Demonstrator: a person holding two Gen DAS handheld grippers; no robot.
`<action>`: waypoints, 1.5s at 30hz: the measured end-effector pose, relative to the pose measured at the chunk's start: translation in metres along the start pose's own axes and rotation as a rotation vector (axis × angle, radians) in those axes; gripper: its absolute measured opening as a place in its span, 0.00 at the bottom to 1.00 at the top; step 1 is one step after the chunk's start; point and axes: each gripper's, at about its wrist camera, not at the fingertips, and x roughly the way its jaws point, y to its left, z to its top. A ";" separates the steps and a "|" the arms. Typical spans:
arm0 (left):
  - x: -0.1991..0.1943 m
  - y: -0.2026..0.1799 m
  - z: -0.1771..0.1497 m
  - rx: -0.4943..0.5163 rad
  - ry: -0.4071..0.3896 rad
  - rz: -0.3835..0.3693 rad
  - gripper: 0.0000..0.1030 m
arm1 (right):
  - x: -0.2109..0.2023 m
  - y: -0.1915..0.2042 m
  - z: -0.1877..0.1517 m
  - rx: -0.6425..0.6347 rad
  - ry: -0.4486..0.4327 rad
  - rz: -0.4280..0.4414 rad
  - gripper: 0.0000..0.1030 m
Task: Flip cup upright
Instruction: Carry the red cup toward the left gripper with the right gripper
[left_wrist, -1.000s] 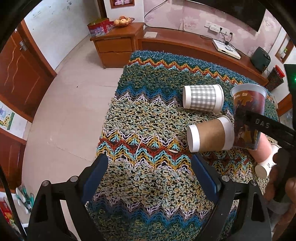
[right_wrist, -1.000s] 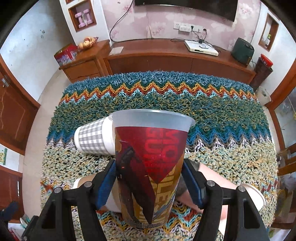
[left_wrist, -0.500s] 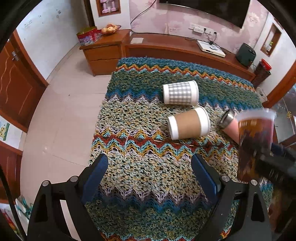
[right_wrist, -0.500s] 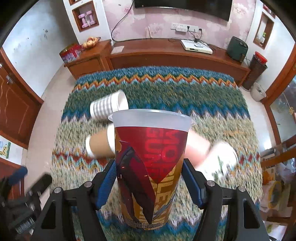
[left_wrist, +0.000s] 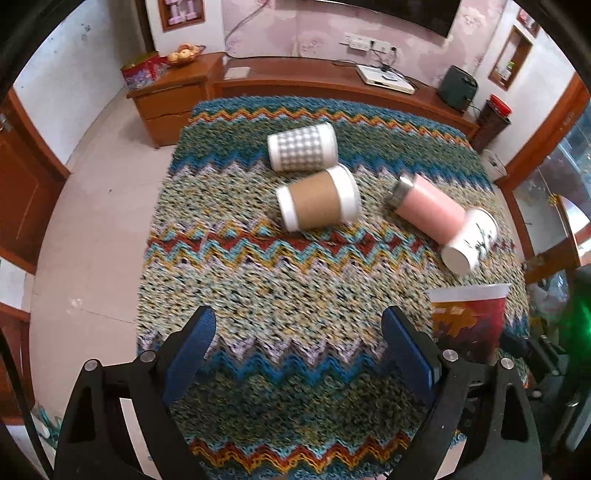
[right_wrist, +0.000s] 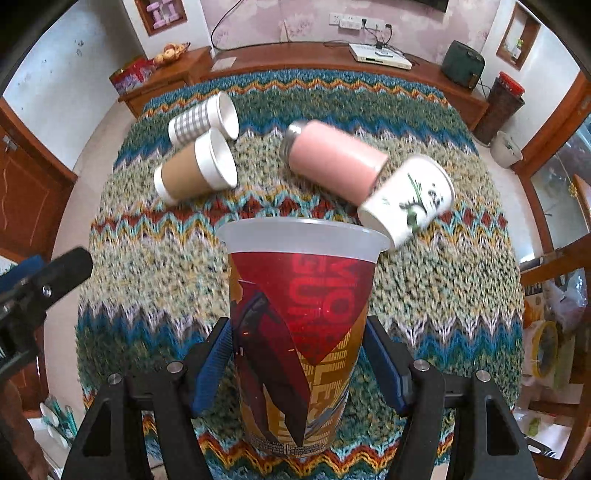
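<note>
Tongs first: your right tongs (right_wrist: 299, 369) are closed on the printed red cup (right_wrist: 301, 332), one blue pad on each side of its lower wall, while your left tongs (left_wrist: 295, 358) stand wide apart with nothing between them. Under both lies the counter, covered by a zigzag knitted cloth (left_wrist: 258, 266). The printed red cup is upright, its long axis vertical and its rim on top, at the near right part of the cloth; I cannot tell if its base touches the cloth. So your right hand is the nearer one, and I judge you only need to lower it straight and release. Farther away lie on their sides the pink tumbler (right_wrist: 334, 164), the brown sleeved cup (left_wrist: 319, 197), the checked cup (left_wrist: 303, 147) and the white cup (right_wrist: 408, 199).
</note>
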 end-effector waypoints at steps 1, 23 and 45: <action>0.001 -0.003 -0.003 0.002 0.005 -0.014 0.90 | 0.003 -0.001 -0.005 -0.003 0.010 0.001 0.69; 0.029 -0.036 -0.052 -0.036 0.053 -0.075 0.91 | 0.045 -0.027 -0.054 -0.001 0.061 0.126 0.71; 0.020 -0.067 -0.053 0.031 0.045 -0.144 0.98 | 0.023 -0.062 -0.079 0.047 0.052 0.279 0.79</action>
